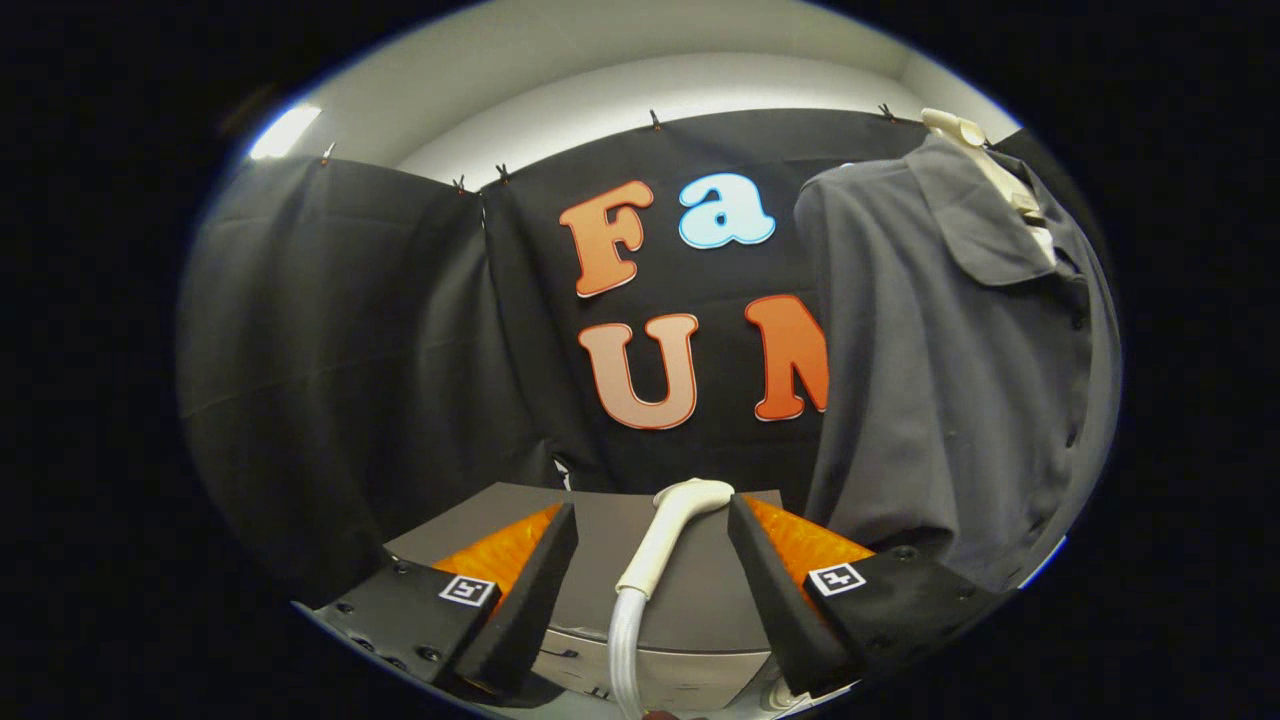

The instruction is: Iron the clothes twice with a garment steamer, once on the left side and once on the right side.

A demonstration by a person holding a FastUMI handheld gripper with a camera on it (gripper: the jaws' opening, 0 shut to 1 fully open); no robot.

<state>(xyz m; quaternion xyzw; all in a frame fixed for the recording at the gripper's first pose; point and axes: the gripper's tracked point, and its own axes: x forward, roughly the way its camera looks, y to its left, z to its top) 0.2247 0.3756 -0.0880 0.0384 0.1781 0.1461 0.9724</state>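
Ahead, the gripper (652,525) has its jaws spread wide, gripping nothing. Between the fingers, touching neither, lies the garment steamer head (668,530): a cream, smooth handle curving to a rounded nozzle end at 12 o'clock, with a pale ribbed hose (625,650) trailing back toward 6 o'clock. It rests on the grey flat top of the steamer's base unit (690,610). At about 2 o'clock from the fingers hangs a grey collared shirt (950,350) on a cream hanger (965,135), buttoned placket facing right, fabric falling fairly smooth with light folds near the hem.
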